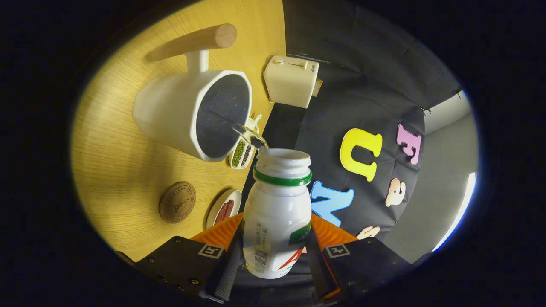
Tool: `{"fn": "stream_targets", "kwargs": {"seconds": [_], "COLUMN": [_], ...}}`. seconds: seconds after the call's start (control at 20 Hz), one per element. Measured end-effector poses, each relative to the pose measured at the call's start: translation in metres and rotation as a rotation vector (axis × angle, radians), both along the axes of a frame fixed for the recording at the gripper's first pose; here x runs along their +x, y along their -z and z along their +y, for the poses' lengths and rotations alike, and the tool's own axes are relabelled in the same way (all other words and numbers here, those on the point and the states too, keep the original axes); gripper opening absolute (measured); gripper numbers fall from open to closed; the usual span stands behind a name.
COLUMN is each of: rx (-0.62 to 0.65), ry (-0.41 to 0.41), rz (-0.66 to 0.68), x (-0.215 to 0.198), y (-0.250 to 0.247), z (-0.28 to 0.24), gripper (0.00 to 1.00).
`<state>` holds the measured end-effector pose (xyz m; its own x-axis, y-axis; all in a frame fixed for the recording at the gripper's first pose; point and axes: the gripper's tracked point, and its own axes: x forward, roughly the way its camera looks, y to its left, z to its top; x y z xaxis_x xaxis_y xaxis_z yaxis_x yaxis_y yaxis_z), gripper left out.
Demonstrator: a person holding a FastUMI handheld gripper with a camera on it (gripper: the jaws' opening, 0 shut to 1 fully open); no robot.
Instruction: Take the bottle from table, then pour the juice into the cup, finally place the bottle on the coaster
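Note:
A white bottle [277,217] with a green neck ring and no cap sits between my fingers, and my gripper [273,251] is shut on it. The bottle is tipped toward a white cup [192,113] with a dark speckled inside and a wooden handle [196,41]. A thin clear stream [249,135] runs from the bottle's mouth over the cup's rim into the cup. A round brown coaster [177,202] lies flat on the wooden table [115,170], beside the cup and just beyond my fingers.
A cream toaster [291,80] stands at the table's far edge beyond the cup. A small dish with green and dark grains [242,154] lies behind the cup's rim. A white plate with a reddish-brown piece [224,209] lies between coaster and bottle.

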<state>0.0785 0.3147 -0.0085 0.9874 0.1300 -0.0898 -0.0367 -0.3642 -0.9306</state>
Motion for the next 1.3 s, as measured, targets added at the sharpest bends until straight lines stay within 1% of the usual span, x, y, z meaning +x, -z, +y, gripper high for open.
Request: {"fn": "stream_targets", "kwargs": {"seconds": [0.9, 1.3], "rx": [-0.091, -0.158], "ry": [0.005, 0.009], "rz": [-0.026, -0.044], "x": [0.001, -0.001], "y": [-0.016, -0.022], "z": [0.000, 0.002], "gripper": [0.71, 0.71]}}
